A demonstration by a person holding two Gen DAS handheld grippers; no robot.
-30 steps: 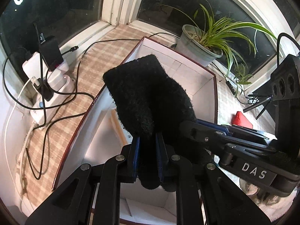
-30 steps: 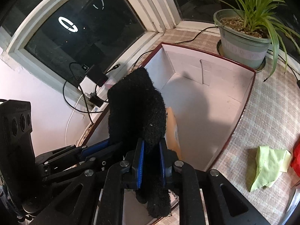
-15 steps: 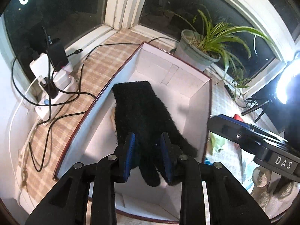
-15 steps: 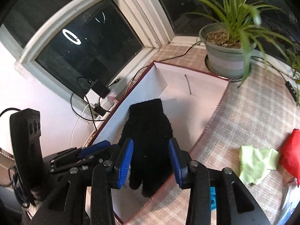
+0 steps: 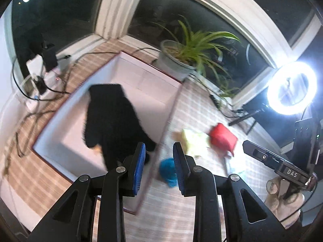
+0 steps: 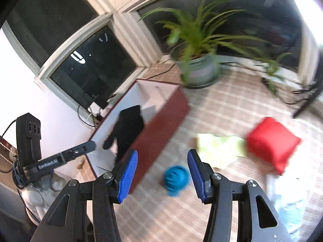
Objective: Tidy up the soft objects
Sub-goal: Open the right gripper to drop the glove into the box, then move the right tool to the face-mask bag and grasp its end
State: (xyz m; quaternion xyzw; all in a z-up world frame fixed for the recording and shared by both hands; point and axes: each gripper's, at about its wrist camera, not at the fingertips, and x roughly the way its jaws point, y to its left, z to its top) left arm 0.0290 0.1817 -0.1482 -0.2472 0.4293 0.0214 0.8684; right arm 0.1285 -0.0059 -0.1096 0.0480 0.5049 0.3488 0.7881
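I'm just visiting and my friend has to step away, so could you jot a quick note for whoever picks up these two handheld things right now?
Left tool: open, holding nothing.
Right tool: open, holding nothing, with the blue ball on the mat seen between its fingers.
Done: the black glove lies inside the white-lined box.
Left: the blue ball, the yellow-green cloth and the red pouch are outside the box on the checked mat, to its right. The ball looks nearest to pick up next.
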